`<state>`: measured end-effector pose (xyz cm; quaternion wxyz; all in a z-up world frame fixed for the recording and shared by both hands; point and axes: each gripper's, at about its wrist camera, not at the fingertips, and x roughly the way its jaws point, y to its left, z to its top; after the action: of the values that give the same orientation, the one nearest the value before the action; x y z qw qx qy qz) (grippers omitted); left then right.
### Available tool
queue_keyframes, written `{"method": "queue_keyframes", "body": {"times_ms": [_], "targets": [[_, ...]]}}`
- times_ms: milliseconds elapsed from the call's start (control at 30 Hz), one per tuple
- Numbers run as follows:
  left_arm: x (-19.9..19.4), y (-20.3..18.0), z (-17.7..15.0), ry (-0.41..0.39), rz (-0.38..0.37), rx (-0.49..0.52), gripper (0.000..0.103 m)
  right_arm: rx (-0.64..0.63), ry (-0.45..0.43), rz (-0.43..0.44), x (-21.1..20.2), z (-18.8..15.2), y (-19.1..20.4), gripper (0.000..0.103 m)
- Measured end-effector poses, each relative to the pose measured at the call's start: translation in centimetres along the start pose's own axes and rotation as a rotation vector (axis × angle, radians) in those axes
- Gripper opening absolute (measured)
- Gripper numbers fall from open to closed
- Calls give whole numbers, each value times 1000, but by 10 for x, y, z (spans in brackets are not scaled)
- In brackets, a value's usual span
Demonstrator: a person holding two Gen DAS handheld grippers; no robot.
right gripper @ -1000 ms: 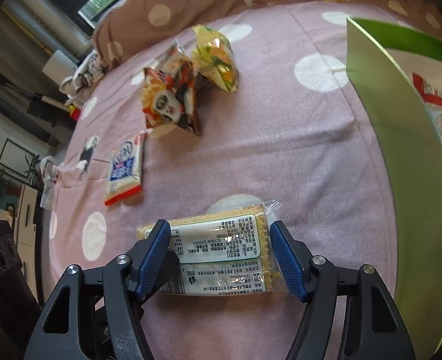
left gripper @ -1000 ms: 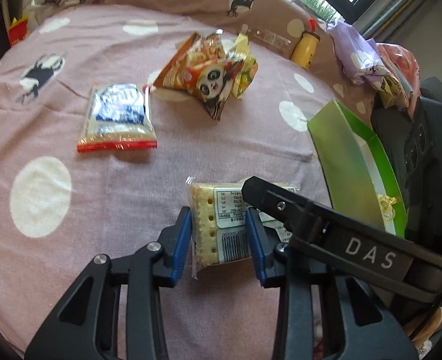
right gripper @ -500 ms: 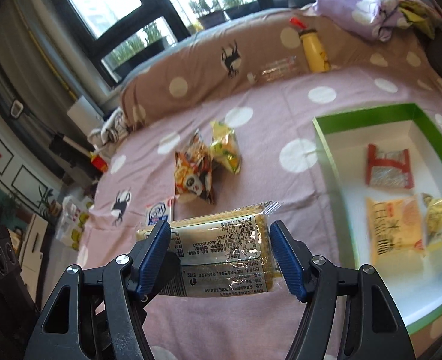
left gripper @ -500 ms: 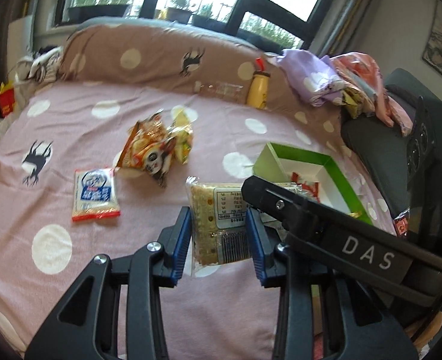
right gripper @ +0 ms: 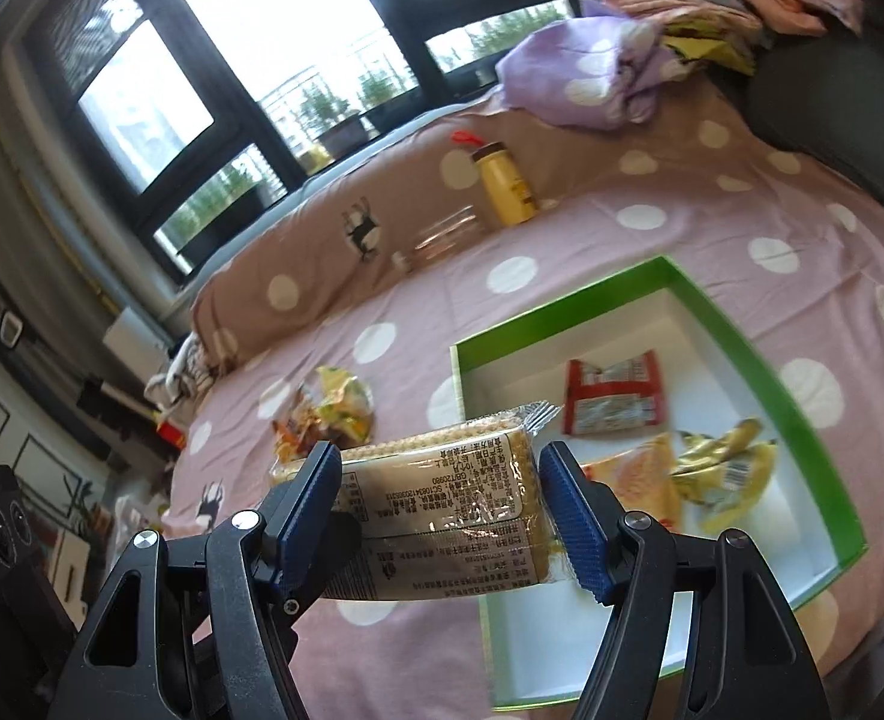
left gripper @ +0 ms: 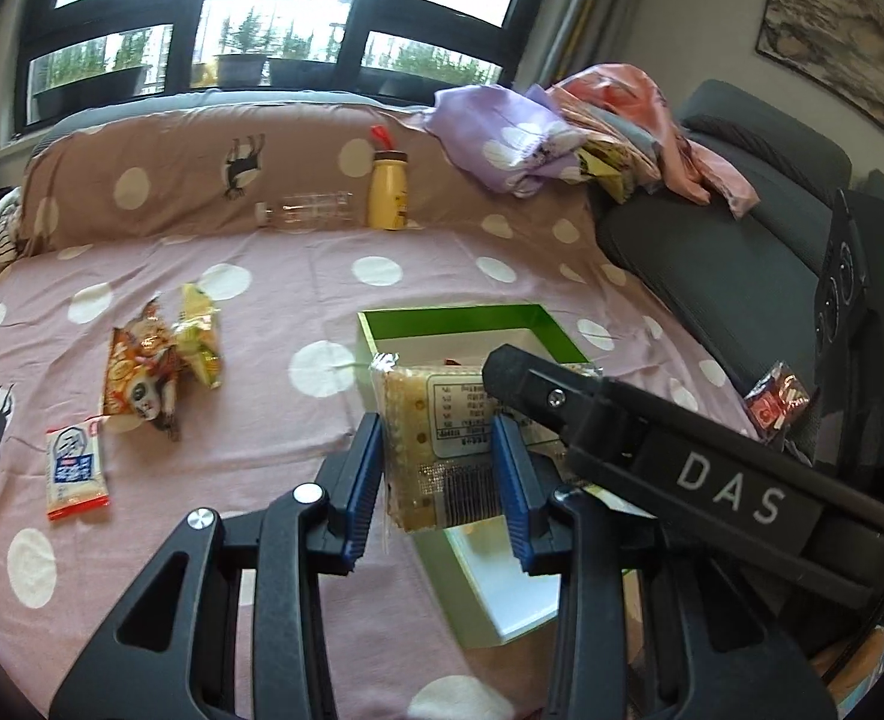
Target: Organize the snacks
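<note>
Cracker pack (left gripper: 436,444), clear-wrapped, is held aloft by both tools at once: left gripper (left gripper: 439,468) has its jaws closed across the pack's short width, right gripper (right gripper: 445,516) has its jaws closed on the pack's two ends, so the long axis spans the right jaws. Pack hangs over the near left edge of the green-walled box (right gripper: 742,354), which lies forward and to the right of the right gripper; that gripper appears the better placed to carry it in. Box already holds a red packet (right gripper: 613,396), an orange packet (right gripper: 640,480) and a yellow packet (right gripper: 724,468). Loose on the polka-dot bedspread (left gripper: 298,276): panda bag (left gripper: 142,384), yellow-green bag (left gripper: 202,336), blue-and-white sachet (left gripper: 76,471). Yellow bottle (left gripper: 388,183) and clear bottle (left gripper: 307,210) stand well apart, below the window
</note>
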<state>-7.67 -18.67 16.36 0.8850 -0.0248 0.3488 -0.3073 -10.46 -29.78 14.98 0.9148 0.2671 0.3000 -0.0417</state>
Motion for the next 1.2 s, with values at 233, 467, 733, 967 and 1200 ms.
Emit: {"method": "queue_keyframes", "body": {"times_ms": [233,467,733,967,1200], "targets": [[37,-37,0,65,-35,51,36,103,5,-67,1,9,-46,71],[73,-53,-5,150,-44,63,36,196,62,-101,16,10,-85,71],[98,-49,-12,240,-61,17,36,225,130,-148,31,6,-101,71],[109,-43,-19,302,-56,-24,36,233,173,-162,41,3,-105,71],[115,-45,-22,336,-65,-38,37,229,176,-188,42,4,-107,71]]}}
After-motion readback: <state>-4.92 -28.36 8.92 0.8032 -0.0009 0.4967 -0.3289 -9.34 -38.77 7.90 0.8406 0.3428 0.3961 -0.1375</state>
